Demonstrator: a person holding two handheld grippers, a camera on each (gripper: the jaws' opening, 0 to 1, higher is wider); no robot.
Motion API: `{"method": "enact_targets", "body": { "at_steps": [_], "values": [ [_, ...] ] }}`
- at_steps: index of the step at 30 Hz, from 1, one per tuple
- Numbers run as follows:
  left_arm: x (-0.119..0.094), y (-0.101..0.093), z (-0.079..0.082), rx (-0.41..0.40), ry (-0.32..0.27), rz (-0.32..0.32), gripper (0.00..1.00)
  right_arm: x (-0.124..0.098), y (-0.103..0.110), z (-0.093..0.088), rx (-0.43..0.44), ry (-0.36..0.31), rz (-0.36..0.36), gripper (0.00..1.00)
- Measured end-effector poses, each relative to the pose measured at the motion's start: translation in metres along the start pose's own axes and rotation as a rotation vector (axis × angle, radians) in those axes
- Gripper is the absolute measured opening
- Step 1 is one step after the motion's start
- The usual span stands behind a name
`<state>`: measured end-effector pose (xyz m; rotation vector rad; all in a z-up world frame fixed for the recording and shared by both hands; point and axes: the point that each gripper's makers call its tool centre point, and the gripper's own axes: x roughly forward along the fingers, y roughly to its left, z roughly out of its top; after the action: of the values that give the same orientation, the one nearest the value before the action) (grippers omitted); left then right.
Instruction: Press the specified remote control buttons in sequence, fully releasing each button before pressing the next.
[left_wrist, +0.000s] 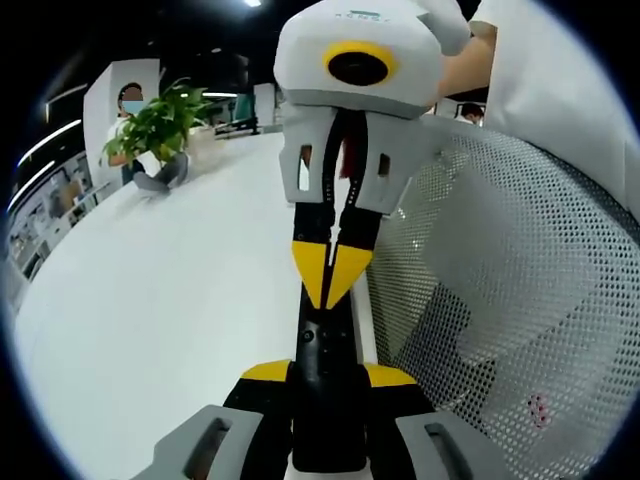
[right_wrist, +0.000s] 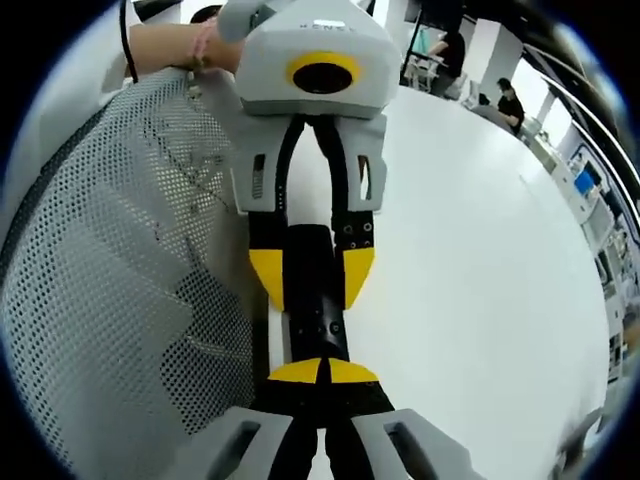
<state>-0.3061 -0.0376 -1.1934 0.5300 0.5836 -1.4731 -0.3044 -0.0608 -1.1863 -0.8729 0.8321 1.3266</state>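
Remote control, slim, black and bar-shaped (left_wrist: 325, 400), held at the edge of the table between your two grippers, its long axis running from one to the other.

White round table (left_wrist: 150, 300): the broad surface beside the remote, on the side away from the chair.

White perforated mesh chair back (left_wrist: 520, 300): just beside the table edge, on the remote's other side.

Your left gripper (left_wrist: 328, 375): grey body, black jaws with yellow tips. The jaws stand apart, one on each long side of the remote, clamped on it.

Your right gripper (left_wrist: 330, 275): it comes in from the opposite end. Its yellow-tipped jaws are together, forming one point that sits over the remote's upper face. You cannot tell whether the point touches a button.

Green leafy potted plant (left_wrist: 155, 125): on the far part of the table, well apart from the remote.

Small buttons on the remote's face (right_wrist: 322, 325): too small to tell apart.
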Motion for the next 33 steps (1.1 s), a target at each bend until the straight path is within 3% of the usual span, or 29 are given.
{"method": "enact_targets", "body": {
  "at_steps": [4, 10, 13, 16, 17, 20, 24, 30, 33],
  "values": [
    [0.0, 0.0, 0.0, 0.005, 0.004, 0.001, 0.25, -0.002, 0.0, 0.001, 0.083, -0.048, 0.006, 0.0],
    [0.001, 0.0, 0.0, 0.004, 0.004, 0.001, 0.25, -0.006, 0.001, 0.013, 0.066, -0.083, 0.008, 0.0],
    [0.001, 0.0, 0.0, 0.007, 0.005, 0.0, 0.25, -0.003, 0.002, 0.016, 0.03, -0.07, 0.015, 0.0],
    [0.001, 0.0, 0.0, 0.006, 0.005, 0.0, 0.25, 0.004, 0.002, 0.004, 0.011, -0.01, 0.026, 0.0],
    [0.001, 0.0, 0.0, 0.006, 0.005, 0.0, 0.25, 0.002, 0.001, 0.009, 0.005, -0.04, 0.022, 0.0],
    [0.001, 0.0, 0.0, 0.006, 0.004, 0.0, 0.25, 0.002, 0.001, 0.008, 0.016, -0.027, 0.026, 0.0],
    [0.001, 0.0, 0.0, 0.007, 0.007, -0.001, 0.25, 0.004, 0.002, 0.008, -0.045, 0.015, 0.001, 0.0],
    [0.001, 0.0, 0.0, 0.011, 0.01, 0.002, 0.25, 0.005, 0.0, 0.009, -0.014, 0.024, -0.074, 0.0],
    [0.0, 0.0, 0.0, 0.008, 0.009, 0.004, 0.25, 0.004, -0.002, 0.009, 0.049, 0.001, -0.079, 0.0]
  ]
}}
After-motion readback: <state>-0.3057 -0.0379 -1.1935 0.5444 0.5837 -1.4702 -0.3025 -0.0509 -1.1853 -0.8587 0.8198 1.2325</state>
